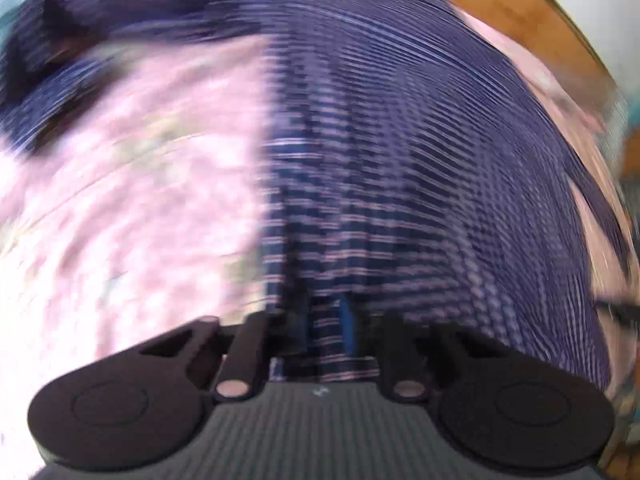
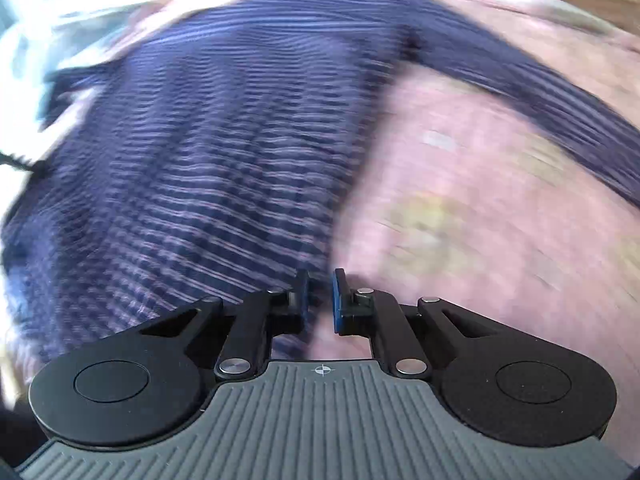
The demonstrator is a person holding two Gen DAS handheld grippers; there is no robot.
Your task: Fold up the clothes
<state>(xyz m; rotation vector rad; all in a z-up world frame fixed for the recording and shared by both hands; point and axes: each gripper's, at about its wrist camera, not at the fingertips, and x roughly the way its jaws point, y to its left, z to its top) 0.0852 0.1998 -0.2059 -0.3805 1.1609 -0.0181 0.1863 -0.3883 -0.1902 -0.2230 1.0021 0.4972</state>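
Observation:
A navy striped garment (image 1: 400, 160) lies spread on a pink floral sheet (image 1: 132, 200); both views are motion-blurred. My left gripper (image 1: 326, 320) is shut on the garment's near hem, and cloth hides its fingertips. In the right wrist view the same garment (image 2: 192, 168) fills the left half, with a sleeve running off to the right (image 2: 540, 100). My right gripper (image 2: 320, 296) has its blue pads (image 2: 339, 300) a small gap apart, with the garment's near corner between them; the jaws look shut on that edge.
The pink sheet (image 2: 500, 220) covers the surface under and around the garment. A wooden edge (image 1: 520, 8) shows at the far right of the left view. Pale blue cloth (image 2: 36, 52) lies at the far left of the right view.

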